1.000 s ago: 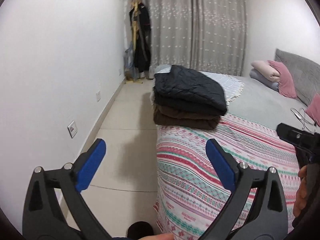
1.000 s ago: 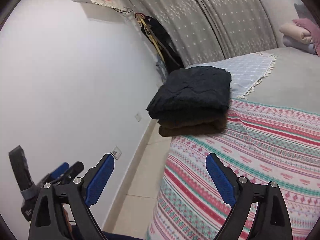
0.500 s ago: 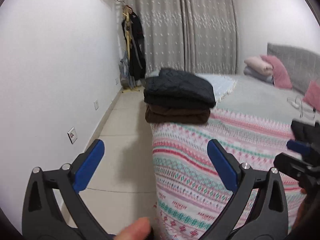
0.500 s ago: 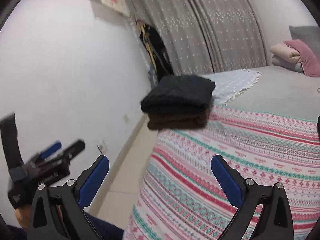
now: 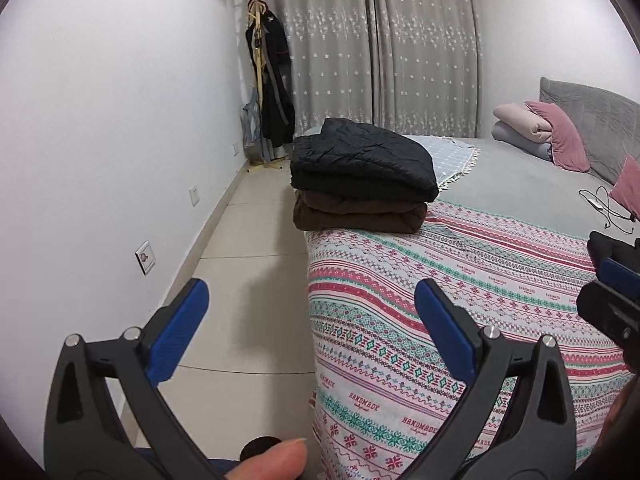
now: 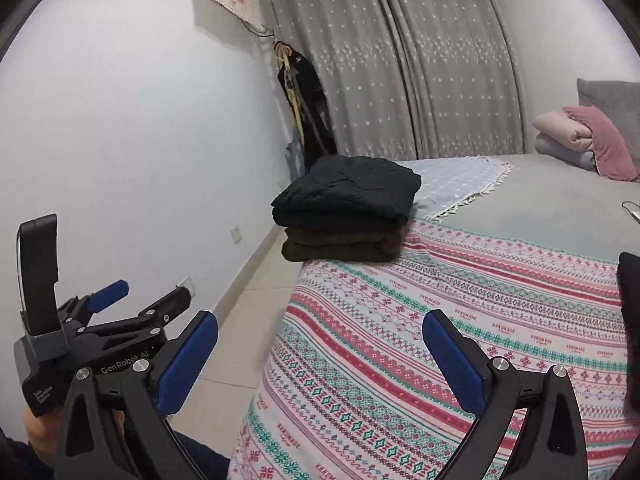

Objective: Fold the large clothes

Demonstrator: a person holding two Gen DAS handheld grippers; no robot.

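Now both claws, L (image 5: 308, 316) & R (image 6: 320, 346), gape empty, tilted down over bed (image 5: 460, 280)

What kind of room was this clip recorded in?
A bedroom in a home, most likely: a bed with pillows against a grey headboard, floor-length curtains, and folded clothes stacked at the bed's corner.

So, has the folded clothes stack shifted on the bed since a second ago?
No. The folded stack still sits at the bed corner, where the striped blanket meets the checked throw; only the view changed.
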